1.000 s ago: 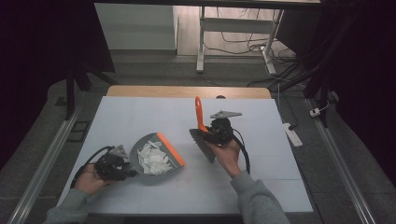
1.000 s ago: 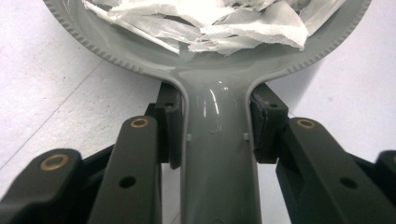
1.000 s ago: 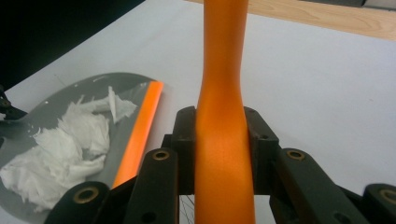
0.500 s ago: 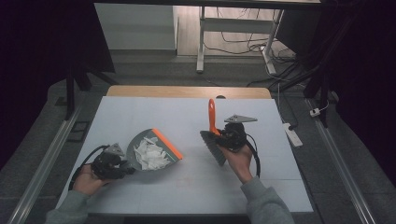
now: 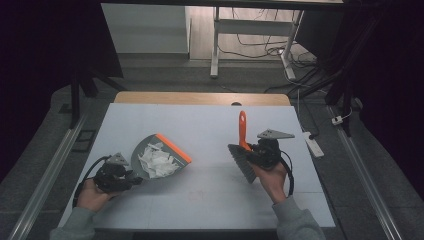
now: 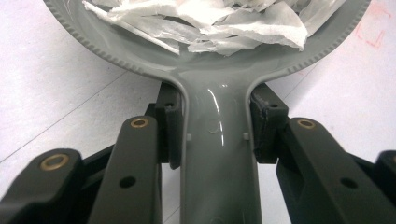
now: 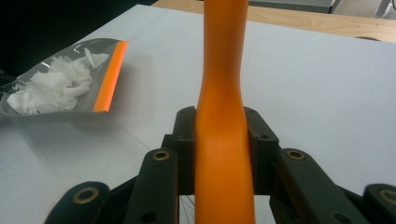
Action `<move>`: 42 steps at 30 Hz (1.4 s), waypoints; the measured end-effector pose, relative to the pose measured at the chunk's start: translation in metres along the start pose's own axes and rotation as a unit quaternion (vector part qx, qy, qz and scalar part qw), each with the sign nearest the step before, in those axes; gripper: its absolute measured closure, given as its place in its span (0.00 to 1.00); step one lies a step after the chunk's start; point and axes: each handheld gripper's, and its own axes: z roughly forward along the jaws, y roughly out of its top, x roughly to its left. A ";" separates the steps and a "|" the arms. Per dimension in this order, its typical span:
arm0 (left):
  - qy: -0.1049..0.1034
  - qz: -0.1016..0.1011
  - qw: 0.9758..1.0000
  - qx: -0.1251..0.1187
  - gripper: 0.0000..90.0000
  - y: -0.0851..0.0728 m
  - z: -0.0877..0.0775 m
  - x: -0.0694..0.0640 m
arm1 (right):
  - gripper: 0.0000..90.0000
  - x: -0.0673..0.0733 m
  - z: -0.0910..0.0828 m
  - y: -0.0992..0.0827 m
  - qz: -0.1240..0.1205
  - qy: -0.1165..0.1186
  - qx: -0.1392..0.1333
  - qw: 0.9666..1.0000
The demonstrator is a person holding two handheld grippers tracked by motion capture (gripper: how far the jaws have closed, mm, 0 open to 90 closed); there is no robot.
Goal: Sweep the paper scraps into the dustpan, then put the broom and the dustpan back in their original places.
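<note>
Dustpan [image 5: 159, 157] of paper scraps [image 5: 156, 161] clamped in left hand-held gripper [image 5: 131, 178], orange brush [image 5: 242, 144] gripped by right hand-held gripper [image 5: 248, 150]

One dustpan [image 5: 160, 156], one brush [image 5: 242, 150], two grippers.

A grey dustpan [image 5: 150, 156] with a bright orange strip along its front lip and a finely ribbed rim; white crumpled paper scraps [image 5: 158, 161] inside it; a brush [image 5: 241, 145] with an orange handle and dark grey bristles; two black grippers, the left gripper [image 5: 131, 178] and the right gripper [image 5: 250, 152], with brass-coloured pins at their joints; a pale grey-white table [image 5: 200, 195] with a light wooden far edge.
</note>
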 end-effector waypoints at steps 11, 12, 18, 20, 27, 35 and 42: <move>0.016 -0.040 0.999 -0.015 0.69 -0.004 -0.003 -0.004 | 0.77 -0.004 -0.010 -0.005 0.000 0.000 -0.004 1.000; 0.017 -0.044 0.999 -0.016 0.69 -0.004 -0.003 -0.004 | 0.77 -0.005 -0.011 -0.005 0.002 0.000 -0.005 1.000; 0.028 -0.063 0.997 -0.019 0.69 -0.004 -0.002 -0.005 | 0.77 -0.007 -0.012 -0.006 0.007 -0.001 -0.004 1.000; 0.033 -0.070 0.997 -0.021 0.69 -0.004 -0.002 -0.005 | 0.77 -0.008 -0.013 -0.007 0.006 -0.002 -0.002 1.000; 0.064 -0.096 0.993 -0.021 0.69 -0.004 -0.001 -0.004 | 0.77 -0.012 -0.015 -0.007 0.010 -0.002 -0.009 1.000; 0.091 -0.122 0.988 -0.021 0.69 -0.004 0.004 0.000 | 0.77 -0.014 -0.018 -0.006 0.015 -0.002 -0.014 1.000; 0.116 -0.142 0.983 -0.016 0.69 -0.003 0.009 0.006 | 0.77 -0.013 -0.017 -0.006 0.012 -0.003 -0.013 1.000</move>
